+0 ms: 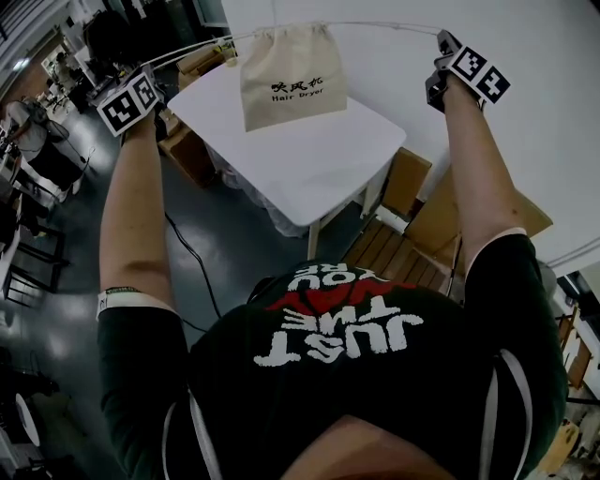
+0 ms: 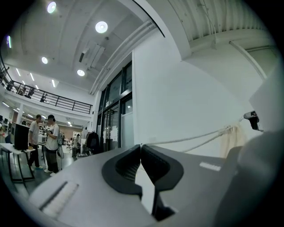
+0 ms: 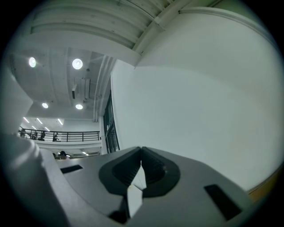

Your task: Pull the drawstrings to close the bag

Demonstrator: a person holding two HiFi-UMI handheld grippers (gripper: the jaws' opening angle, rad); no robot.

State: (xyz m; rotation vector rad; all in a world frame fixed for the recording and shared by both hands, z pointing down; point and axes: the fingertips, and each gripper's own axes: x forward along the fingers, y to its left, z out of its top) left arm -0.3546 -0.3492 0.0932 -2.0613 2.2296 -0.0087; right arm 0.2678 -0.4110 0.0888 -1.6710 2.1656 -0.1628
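Cream cloth drawstring bag w/ black print hangs above white square surface, its white cord drawstrings taut betw. L claw & R claw, both clamped together on them; wooden chairs right of surface, brown boxes left.

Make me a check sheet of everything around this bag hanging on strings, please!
Surface: white table, below the bag.
Job's things: cream bag hangs in the air, mouth gathered; drawstrings stretched out to both sides.
Clutter: cardboard boxes beside the table; wooden chair.
Grippers: left gripper and right gripper, jaws shut, one at each end of the drawstrings; the cord shows only at the left jaws.
Cables: dark cable on the floor.
Surroundings: white wall, ceiling lights, people standing far off.
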